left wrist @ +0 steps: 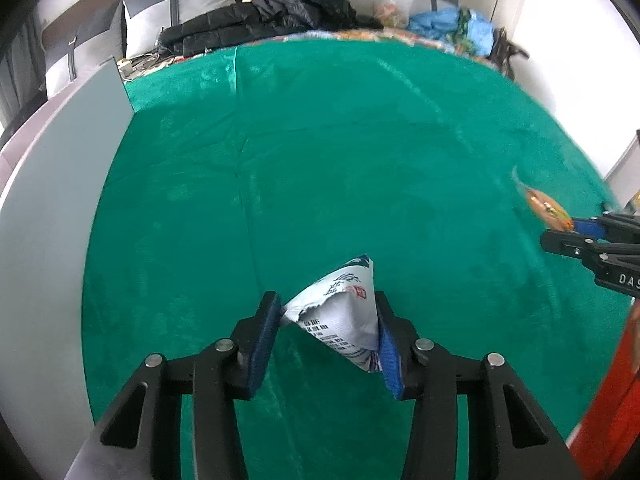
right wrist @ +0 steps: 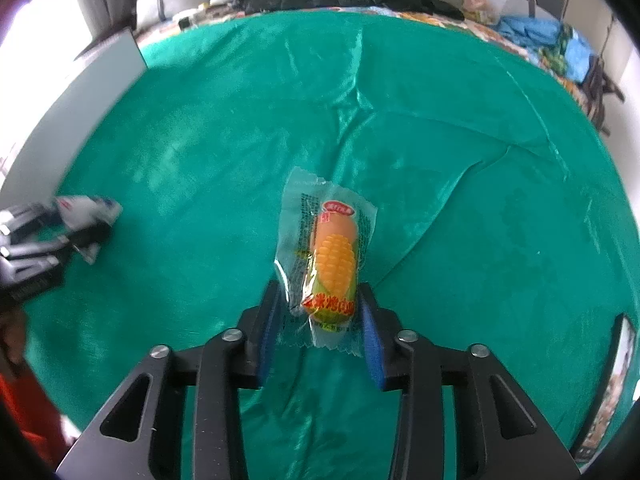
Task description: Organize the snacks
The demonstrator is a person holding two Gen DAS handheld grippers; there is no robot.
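Two grippers over a green cloth (left wrist: 320,140) on a round table; cloth is creased, with a ridge running up the middle in the right wrist view. Grey board (left wrist: 48,208) lies along the left edge. Behind: sofa with a black jacket (left wrist: 260,20), a clear bag (left wrist: 394,0), blue bags (left wrist: 452,24).

Left gripper (left wrist: 326,332) is closed on a white pouch (left wrist: 340,312): both blue pads touch it, pouch crumpled into a wedge, tip pointing up and away, off the cloth.

Right gripper (right wrist: 320,320) pinches the near end of a corn sausage (right wrist: 332,264) in clear wrap. Long axis runs along the fingers, far end pointing away toward the sofa. Can't tell whether it touches the cloth.
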